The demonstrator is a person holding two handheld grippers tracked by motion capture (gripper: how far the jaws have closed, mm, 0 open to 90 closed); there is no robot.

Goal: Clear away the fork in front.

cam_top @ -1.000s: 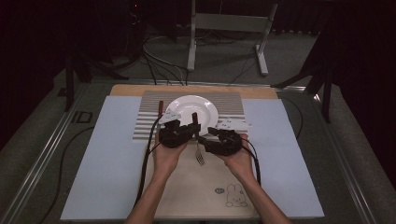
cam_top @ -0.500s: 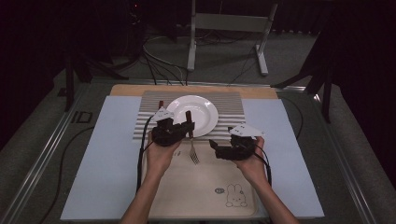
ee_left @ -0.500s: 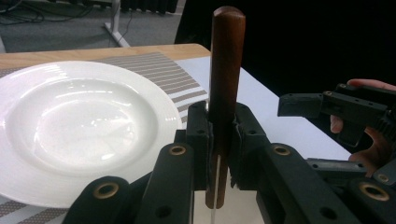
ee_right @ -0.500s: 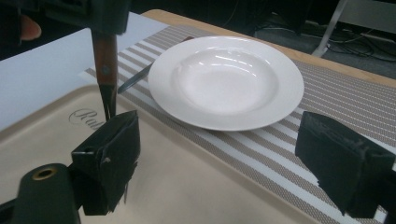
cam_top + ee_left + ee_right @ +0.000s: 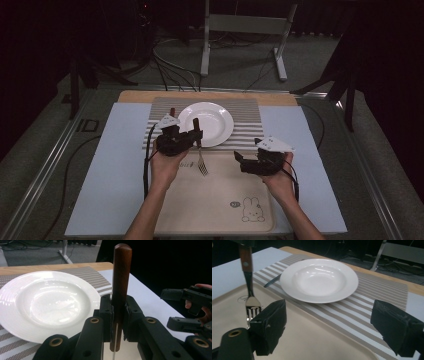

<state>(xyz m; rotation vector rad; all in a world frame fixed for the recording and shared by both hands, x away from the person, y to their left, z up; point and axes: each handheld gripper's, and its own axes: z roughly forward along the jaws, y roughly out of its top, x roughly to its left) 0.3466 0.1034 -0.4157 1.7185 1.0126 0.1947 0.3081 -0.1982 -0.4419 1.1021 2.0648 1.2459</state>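
- Fork (image 5: 201,161) position: held upright by the left gripper, wooden handle up and tines down, over the far left part of the beige tray (image 5: 215,210), just in front of the near rim of the white plate (image 5: 206,123).
- Table covering: a pale blue sheet (image 5: 112,170) lies under everything; the plate sits near the middle of its far half.
- Beige tray: lies on the near side of the plate, its far edge just short of the plate's near rim; a rabbit drawing (image 5: 252,209) sits near its front right corner, well away from the plate.
- Striped placemat (image 5: 246,112): lies under the plate and extends past it on both sides.
- White plate: empty, deep-rimmed, resting flat on the placemat.
- Left gripper (image 5: 196,136): clenched on the fork's handle (image 5: 121,277); in the left gripper view both pads press the handle's lower part, and the handle top rises above the jaws, just right of the plate.
- Right gripper (image 5: 239,161): released, jaws wide apart with nothing between them; they have just been opening. It hovers over the tray's right part, near and to the right of the plate's near rim, apart from the fork.
- Second utensil (image 5: 272,281): a dark handle end lies on the placemat, reaching under the plate's left rim; its type cannot be told.
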